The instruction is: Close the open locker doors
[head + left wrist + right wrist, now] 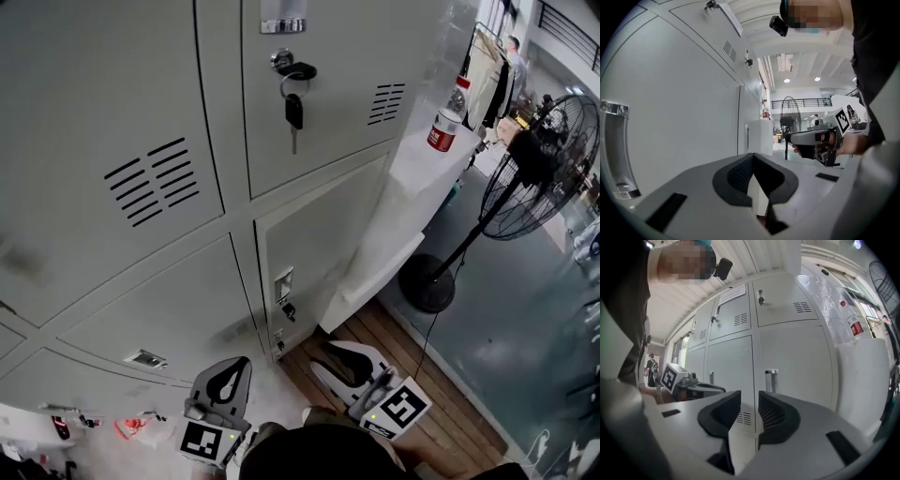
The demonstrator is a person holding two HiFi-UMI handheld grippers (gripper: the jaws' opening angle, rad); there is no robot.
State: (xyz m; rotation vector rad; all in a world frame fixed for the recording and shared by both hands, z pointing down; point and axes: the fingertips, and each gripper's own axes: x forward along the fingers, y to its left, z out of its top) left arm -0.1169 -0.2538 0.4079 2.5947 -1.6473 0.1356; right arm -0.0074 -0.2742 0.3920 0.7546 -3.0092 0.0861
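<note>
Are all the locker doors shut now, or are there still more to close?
Looks done: every locker door in view, like the one with the key, sits flush and closed. In hand: nothing; the left tongs are shut and empty, the right tongs open and empty. Left: no open door shows, though lockers outside the pictures can't be checked.

A locker area in a big industrial hall: grey metal lockers [309, 84], a pedestal fan [534, 178], a painted floor [506, 319], a railed mezzanine [801, 102].
</note>
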